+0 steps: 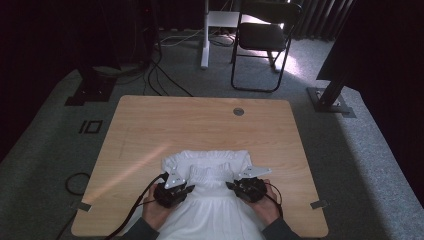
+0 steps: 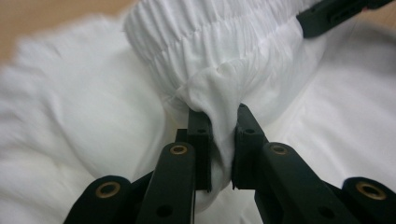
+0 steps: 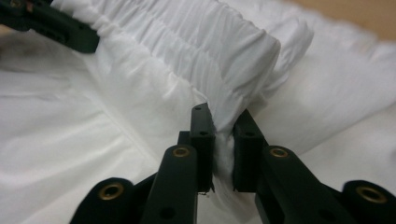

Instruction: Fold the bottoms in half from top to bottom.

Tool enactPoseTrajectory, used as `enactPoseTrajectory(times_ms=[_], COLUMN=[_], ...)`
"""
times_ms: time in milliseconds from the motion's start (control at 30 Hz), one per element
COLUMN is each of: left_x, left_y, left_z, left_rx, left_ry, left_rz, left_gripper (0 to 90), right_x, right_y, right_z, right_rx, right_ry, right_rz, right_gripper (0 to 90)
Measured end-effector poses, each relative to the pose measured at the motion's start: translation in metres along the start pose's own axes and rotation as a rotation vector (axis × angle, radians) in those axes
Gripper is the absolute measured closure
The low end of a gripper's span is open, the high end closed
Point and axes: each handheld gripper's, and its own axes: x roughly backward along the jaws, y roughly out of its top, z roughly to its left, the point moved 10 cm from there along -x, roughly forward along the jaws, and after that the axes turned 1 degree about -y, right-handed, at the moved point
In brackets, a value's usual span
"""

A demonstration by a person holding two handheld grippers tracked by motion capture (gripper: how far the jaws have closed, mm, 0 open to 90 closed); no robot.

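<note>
A white garment [image 1: 210,162] with a gathered, elastic band lies on the near half of the wooden table [image 1: 150,125] and hangs over its front edge. My left gripper [image 1: 191,188] pinches the left end of the gathered band [image 2: 210,46]; in the left gripper view a fold of cloth is squeezed between the jaws of the left gripper [image 2: 223,116]. My right gripper [image 1: 231,185] holds the band's right end, and the right gripper view has white fabric [image 3: 187,42] clamped in the right gripper [image 3: 223,119]. Each gripper view catches the other gripper's jaw at a top corner.
A round grommet hole [image 1: 238,111] sits near the table's far edge. Beyond the table stand a black folding chair [image 1: 265,35] and a white stand [image 1: 205,35], with cables [image 1: 165,80] on the grey carpet. Black frame feet [image 1: 92,90] [image 1: 330,97] flank the table.
</note>
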Motion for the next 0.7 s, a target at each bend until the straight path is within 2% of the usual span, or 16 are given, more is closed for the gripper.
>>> enactPoseTrajectory(times_ms=[33, 67, 100, 133, 200, 233, 267, 300, 400, 433, 467, 533, 700], left_x=[-0.003, -0.003, -0.003, -0.004, -0.006, -0.008, -0.010, -0.012, -0.018, -0.020, -0.021, -0.024, -0.030], left_y=[-0.003, -0.003, -0.004, -0.004, -0.006, -0.007, -0.009, -0.011, -0.016, -0.016, -0.017, -0.016, -0.012], left_z=[0.001, 0.001, 0.002, 0.004, 0.006, 0.007, 0.008, 0.008, 0.009, 0.010, 0.012, 0.015, 0.025], left_rx=[-0.003, -0.003, -0.002, -0.002, 0.000, -0.002, -0.003, -0.003, -0.007, -0.003, -0.005, 0.007, 0.047], left_ry=[0.010, 0.010, 0.013, 0.020, 0.027, 0.034, 0.039, 0.045, 0.043, 0.040, 0.036, 0.022, -0.015], left_rz=[0.010, 0.010, 0.011, 0.016, 0.023, 0.030, 0.037, 0.042, 0.059, 0.059, 0.062, 0.057, 0.036], left_gripper=[81.6, 81.6, 81.5, 81.5, 81.5, 81.3, 81.3, 80.8, 80.2, 80.0, 80.0, 80.0, 80.0], right_x=[-0.006, -0.006, -0.010, -0.010, -0.015, -0.021, -0.021, -0.027, -0.031, -0.031, -0.031, -0.030, -0.036], right_y=[-0.004, -0.004, -0.004, -0.004, -0.003, -0.002, -0.002, -0.007, -0.012, -0.011, -0.011, -0.011, -0.010], right_z=[-0.003, -0.003, -0.007, -0.007, -0.010, -0.014, -0.014, -0.014, -0.012, -0.010, -0.010, -0.010, -0.016], right_rx=[-0.011, -0.011, -0.025, -0.025, -0.037, -0.059, -0.059, -0.082, -0.077, -0.061, -0.061, -0.055, -0.066], right_ry=[-0.003, -0.003, -0.008, -0.008, -0.001, 0.000, 0.000, 0.027, 0.031, 0.031, 0.031, 0.022, -0.002], right_rz=[0.012, 0.012, 0.023, 0.023, 0.037, 0.048, 0.048, 0.092, 0.122, 0.110, 0.110, 0.112, 0.126], right_gripper=[69.9, 69.9, 59.5, 59.5, 52.5, 47.2, 47.2, 45.7, 48.8, 62.4, 62.4, 71.0, 77.0])
